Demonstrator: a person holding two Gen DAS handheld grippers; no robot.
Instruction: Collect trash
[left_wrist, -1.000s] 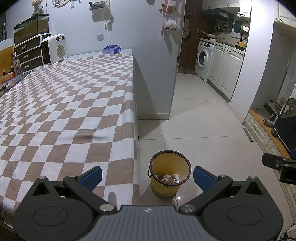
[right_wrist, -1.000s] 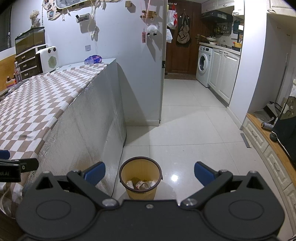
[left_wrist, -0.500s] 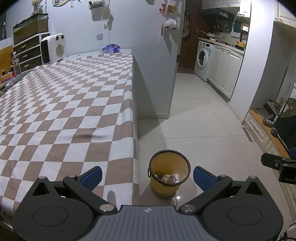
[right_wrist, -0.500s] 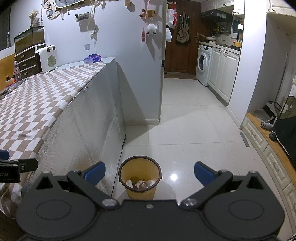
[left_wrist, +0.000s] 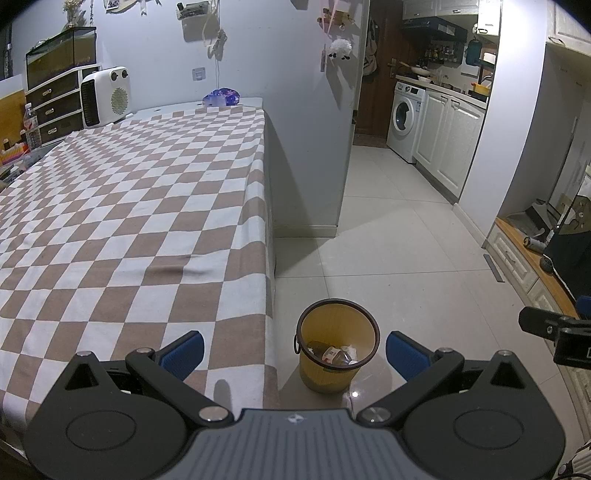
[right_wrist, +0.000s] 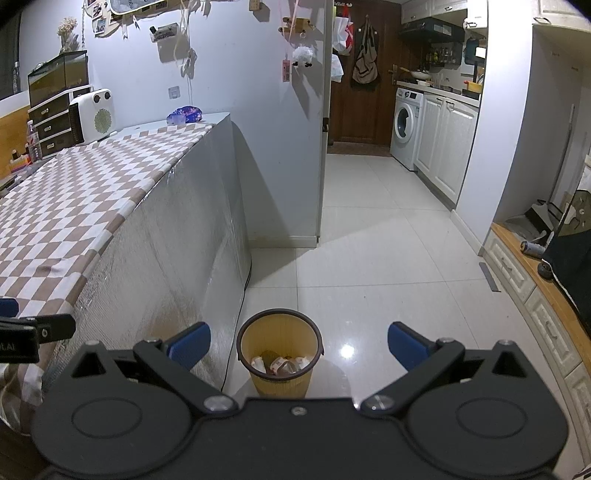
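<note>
A yellow trash bin (left_wrist: 338, 347) with a dark rim stands on the tiled floor beside the table's corner; it also shows in the right wrist view (right_wrist: 279, 354). Crumpled trash (left_wrist: 334, 356) lies in its bottom, also visible in the right wrist view (right_wrist: 280, 363). My left gripper (left_wrist: 294, 354) is open and empty, held above the table corner and the bin. My right gripper (right_wrist: 299, 341) is open and empty, held above the bin. The right gripper's tip shows at the left view's right edge (left_wrist: 546, 326).
A checkered tablecloth (left_wrist: 129, 206) covers the long table; its silver side (right_wrist: 177, 240) faces the floor. A white heater (left_wrist: 105, 96) and a purple bag (left_wrist: 221, 98) stand at the table's far end. A washing machine (left_wrist: 404, 114) and cabinets line the kitchen. A low wooden bench (right_wrist: 535, 266) runs along the right.
Both grippers have stayed open and empty and have barely shifted; the bin and its trash have not moved.
</note>
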